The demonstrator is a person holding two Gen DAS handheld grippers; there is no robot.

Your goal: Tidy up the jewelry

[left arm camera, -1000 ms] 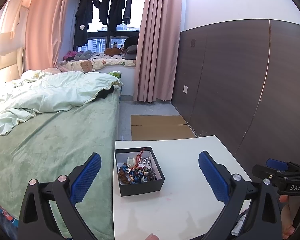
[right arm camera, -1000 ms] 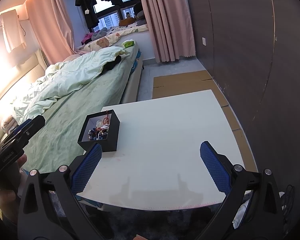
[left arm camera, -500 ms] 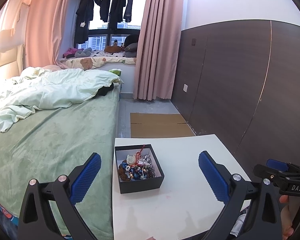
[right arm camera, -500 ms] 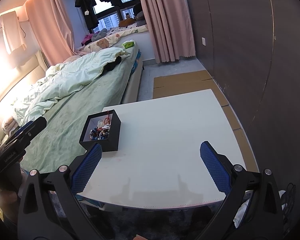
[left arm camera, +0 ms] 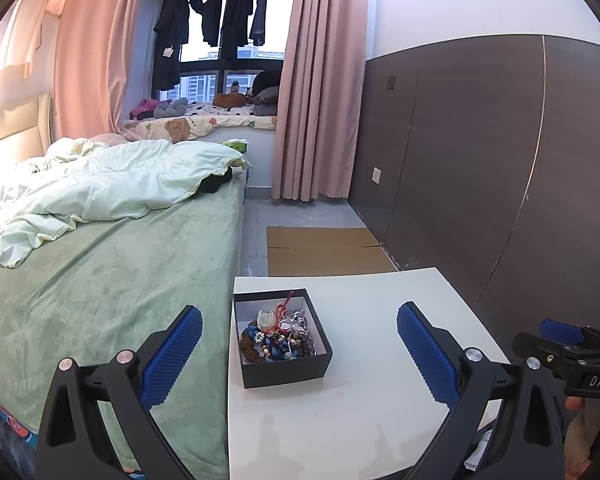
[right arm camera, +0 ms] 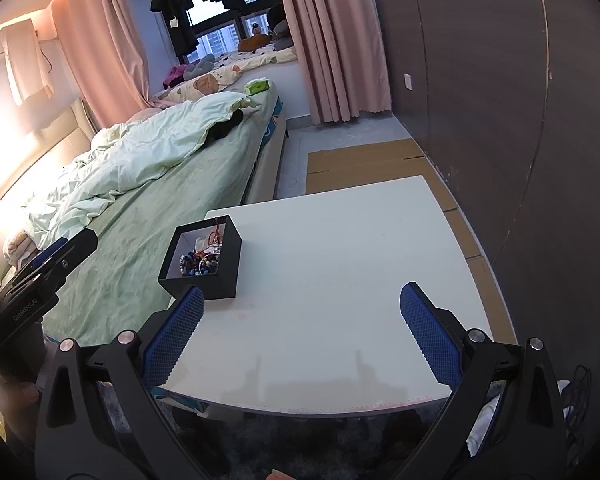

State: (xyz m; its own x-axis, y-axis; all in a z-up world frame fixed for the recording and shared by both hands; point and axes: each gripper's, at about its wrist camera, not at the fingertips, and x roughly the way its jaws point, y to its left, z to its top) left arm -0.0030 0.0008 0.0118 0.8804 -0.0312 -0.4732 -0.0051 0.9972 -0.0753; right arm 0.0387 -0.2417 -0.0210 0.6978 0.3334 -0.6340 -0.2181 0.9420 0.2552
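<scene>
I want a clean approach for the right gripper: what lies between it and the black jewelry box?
Only bare white table lies between the right gripper and the black jewelry box, as the right wrist view shows.

Single pieces in the jewelry (left arm camera: 278,334) heap inside the black box (left arm camera: 288,372), too tangled to separate

Soft daylight, warm glare at left, sharp focus, fisheye-bent edges.
</scene>
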